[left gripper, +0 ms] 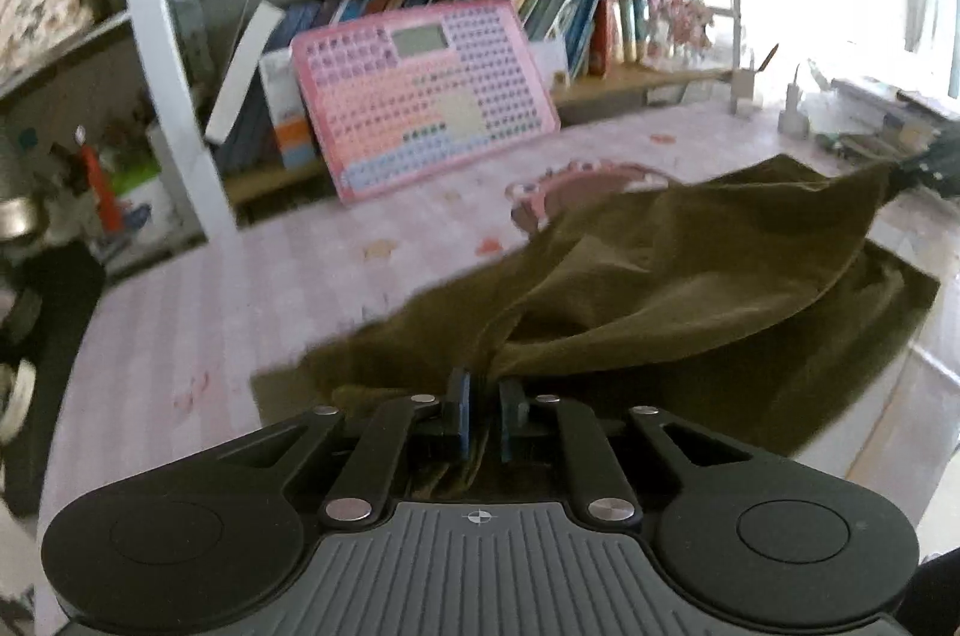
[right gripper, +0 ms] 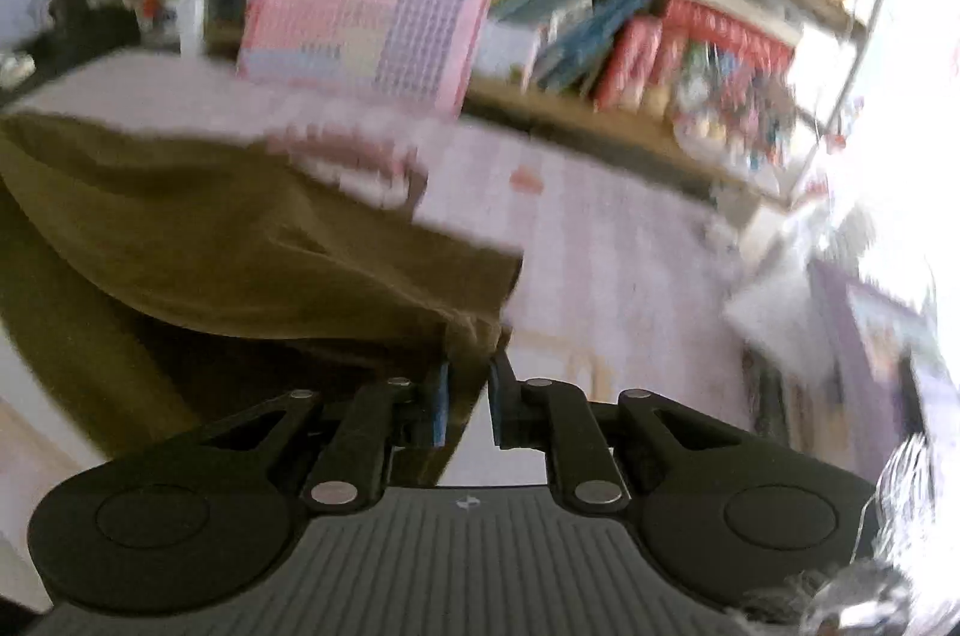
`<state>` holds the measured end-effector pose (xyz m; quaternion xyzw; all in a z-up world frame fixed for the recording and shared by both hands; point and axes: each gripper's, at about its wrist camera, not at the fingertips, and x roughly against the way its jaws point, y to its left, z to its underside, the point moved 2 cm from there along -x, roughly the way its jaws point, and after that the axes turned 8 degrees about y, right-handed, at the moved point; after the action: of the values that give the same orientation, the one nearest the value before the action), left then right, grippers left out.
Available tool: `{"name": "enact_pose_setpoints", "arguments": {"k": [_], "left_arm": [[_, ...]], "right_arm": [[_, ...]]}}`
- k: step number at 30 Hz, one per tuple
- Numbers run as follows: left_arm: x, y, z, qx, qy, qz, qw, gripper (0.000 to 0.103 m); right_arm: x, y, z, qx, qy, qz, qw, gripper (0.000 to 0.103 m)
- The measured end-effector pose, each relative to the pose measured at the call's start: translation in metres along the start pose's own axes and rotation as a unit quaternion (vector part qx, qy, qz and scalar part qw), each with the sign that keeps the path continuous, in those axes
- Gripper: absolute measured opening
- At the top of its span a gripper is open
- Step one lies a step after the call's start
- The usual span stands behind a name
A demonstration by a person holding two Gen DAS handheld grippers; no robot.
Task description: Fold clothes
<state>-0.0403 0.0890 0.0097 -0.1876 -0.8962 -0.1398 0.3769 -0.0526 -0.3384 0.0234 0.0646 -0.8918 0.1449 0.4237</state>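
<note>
Bookshelves behind, pink striped tablecloth (left gripper: pixel 198 312) below, and both claws, left gripper (left gripper: pixel 483 411) and right gripper (right gripper: pixel 467 405), pinch opposite corners of the olive-green fabric garment (left gripper: pixel 690 276), lifting it off the table, probably to carry one edge over for a fold.

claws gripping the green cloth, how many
2. The left claw is shut on one bunched edge of the green cloth; the right claw pinches another edge, with the cloth hanging between them above the pink table.
</note>
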Motion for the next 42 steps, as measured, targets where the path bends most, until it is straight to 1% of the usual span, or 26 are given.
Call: {"name": "enact_pose_setpoints", "arguments": {"k": [2,4,6,8,9,10,11,12,15,16,19,20,23,24,25,27,30,31,32,33,34,35,37,38,41,42], "left_arm": [[0.006,0.002,0.010,0.029,0.000,-0.005,0.9996,0.024],[0.016,0.009,0.022,0.075,-0.008,-0.005,0.9971,0.037],[0.025,0.017,0.033,0.126,-0.015,0.002,0.9919,0.046],[0.035,0.024,0.041,0.178,-0.021,0.005,0.9838,0.053],[0.038,0.027,0.045,0.211,-0.025,0.015,0.9770,0.055],[0.041,0.032,0.050,0.252,-0.030,0.032,0.9667,0.056],[0.043,0.036,0.055,0.293,-0.034,0.048,0.9545,0.057],[0.043,0.041,0.059,0.336,-0.038,0.068,0.9386,0.058],[0.032,0.054,0.073,0.467,-0.034,0.134,0.8735,0.059],[0.028,0.057,0.075,0.496,-0.034,0.145,0.8556,0.059],[0.014,0.063,0.079,0.564,-0.041,0.178,0.8055,0.059],[0.007,0.065,0.079,0.588,-0.040,0.192,0.7850,0.061],[-0.012,0.066,0.078,0.643,-0.038,0.214,0.7343,0.079],[-0.019,0.066,0.077,0.655,-0.036,0.218,0.7231,0.085],[-0.027,0.066,0.074,0.660,-0.035,0.221,0.7168,0.085],[-0.038,0.068,0.068,0.668,-0.027,0.218,0.7115,0.085],[-0.045,0.070,0.060,0.680,-0.032,0.208,0.7023,0.078],[-0.045,0.071,0.058,0.685,-0.038,0.204,0.6987,0.062],[-0.044,0.074,0.053,0.686,-0.042,0.197,0.6995,0.048],[-0.044,0.079,0.048,0.683,-0.045,0.191,0.7034,0.015],[-0.044,0.084,0.042,0.681,-0.047,0.185,0.7074,0.008],[-0.043,0.089,0.036,0.678,-0.049,0.179,0.7113,0.005],[-0.043,0.099,0.024,0.673,-0.053,0.166,0.7189,0.004],[-0.042,0.104,0.018,0.670,-0.055,0.160,0.7227,0.004],[-0.026,0.115,-0.009,0.635,-0.089,0.172,0.7481,0.004],[-0.020,0.118,-0.019,0.621,-0.102,0.178,0.7568,0.004]], "right_arm": [[0.000,0.003,0.014,-0.024,0.021,0.011,0.999,0.015],[0.004,0.002,0.026,-0.051,0.037,0.015,0.998,0.022],[0.010,0.004,0.035,-0.073,0.050,0.011,0.996,0.030],[0.017,0.007,0.043,-0.095,0.065,-0.002,0.993,0.034],[0.019,0.009,0.045,-0.111,0.070,-0.011,0.991,0.036],[0.021,0.010,0.047,-0.133,0.076,-0.021,0.988,0.038],[0.023,0.010,0.049,-0.154,0.081,-0.031,0.984,0.042],[0.024,0.010,0.050,-0.181,0.084,-0.046,0.979,0.044],[0.025,0.008,0.048,-0.271,0.087,-0.096,0.954,0.049],[0.026,0.007,0.045,-0.303,0.088,-0.115,0.942,0.049],[0.022,0.001,0.041,-0.402,0.081,-0.170,0.896,0.052],[0.019,-0.002,0.040,-0.434,0.079,-0.187,0.878,0.053],[0.013,-0.014,0.034,-0.516,0.065,-0.214,0.827,0.057],[0.010,-0.017,0.034,-0.540,0.062,-0.217,0.811,0.059],[0.006,-0.021,0.034,-0.563,0.059,-0.218,0.795,0.060],[-0.002,-0.029,0.036,-0.601,0.057,-0.216,0.768,0.060],[-0.019,-0.043,0.039,-0.640,0.064,-0.200,0.739,0.060],[-0.023,-0.047,0.040,-0.651,0.068,-0.195,0.730,0.058],[-0.028,-0.050,0.042,-0.662,0.074,-0.190,0.721,0.054],[-0.032,-0.053,0.044,-0.673,0.080,-0.185,0.711,0.042],[-0.037,-0.056,0.046,-0.681,0.084,-0.182,0.704,0.030],[-0.040,-0.057,0.047,-0.684,0.083,-0.184,0.700,0.009],[-0.044,-0.063,0.035,-0.676,0.074,-0.189,0.709,0.004],[-0.043,-0.067,0.023,-0.665,0.059,-0.194,0.719,0.003],[-0.013,-0.078,-0.031,-0.606,-0.029,-0.216,0.765,0.003],[0.002,-0.080,-0.043,-0.589,-0.054,-0.222,0.775,0.003]]}}
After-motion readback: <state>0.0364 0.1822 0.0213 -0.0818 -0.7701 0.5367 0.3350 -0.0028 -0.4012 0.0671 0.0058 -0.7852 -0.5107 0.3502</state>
